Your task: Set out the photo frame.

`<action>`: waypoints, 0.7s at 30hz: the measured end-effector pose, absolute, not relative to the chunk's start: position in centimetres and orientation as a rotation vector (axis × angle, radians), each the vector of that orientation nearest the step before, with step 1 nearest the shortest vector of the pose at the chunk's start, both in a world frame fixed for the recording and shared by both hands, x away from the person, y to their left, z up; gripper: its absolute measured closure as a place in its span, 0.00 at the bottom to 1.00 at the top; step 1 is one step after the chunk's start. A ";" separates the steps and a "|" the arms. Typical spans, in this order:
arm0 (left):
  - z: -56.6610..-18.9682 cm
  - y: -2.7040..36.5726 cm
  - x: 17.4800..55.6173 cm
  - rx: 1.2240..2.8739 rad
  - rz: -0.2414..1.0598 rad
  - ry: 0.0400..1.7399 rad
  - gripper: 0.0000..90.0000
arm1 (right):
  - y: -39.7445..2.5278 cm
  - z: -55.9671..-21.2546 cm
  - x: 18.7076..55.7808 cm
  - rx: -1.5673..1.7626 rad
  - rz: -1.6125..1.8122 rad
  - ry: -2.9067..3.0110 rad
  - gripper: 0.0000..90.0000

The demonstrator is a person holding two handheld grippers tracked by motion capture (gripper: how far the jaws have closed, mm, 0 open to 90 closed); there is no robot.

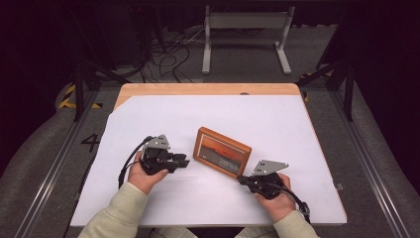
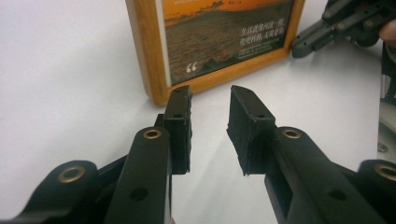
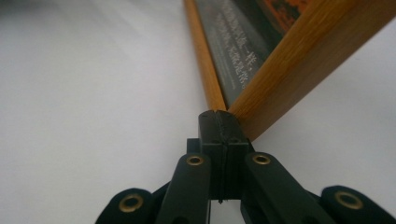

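Between both grippers, framed picture [image 1: 222, 151], seemingly flat.

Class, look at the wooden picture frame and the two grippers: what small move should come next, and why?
Probably ease the left gripper forward so its open jaws straddle the picture frame's near corner. Its jaws stand apart just short of the wood, while the right gripper, jaws shut with nothing between them, sits at the opposite corner, seemingly bracing it.

A smooth wooden picture frame [image 1: 221, 151] lies on matt white paper [image 1: 163, 198] over a wooden table [image 1: 198, 89].
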State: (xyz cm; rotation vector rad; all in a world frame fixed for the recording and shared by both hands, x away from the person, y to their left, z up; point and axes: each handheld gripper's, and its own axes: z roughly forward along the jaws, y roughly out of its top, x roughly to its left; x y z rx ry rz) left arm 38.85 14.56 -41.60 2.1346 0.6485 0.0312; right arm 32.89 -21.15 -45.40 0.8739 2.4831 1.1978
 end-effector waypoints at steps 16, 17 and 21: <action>-42.1 15.9 38.8 2.136 0.060 0.715 0.76 | -22.8 -45.2 35.5 0.940 1.131 2.429 1.00; -42.1 16.0 38.8 2.136 0.060 0.719 0.76 | -22.8 -45.1 35.4 0.937 1.129 2.430 1.00; -41.9 16.2 38.5 2.150 0.087 0.713 0.74 | -23.1 -43.9 35.0 0.881 1.166 2.423 1.00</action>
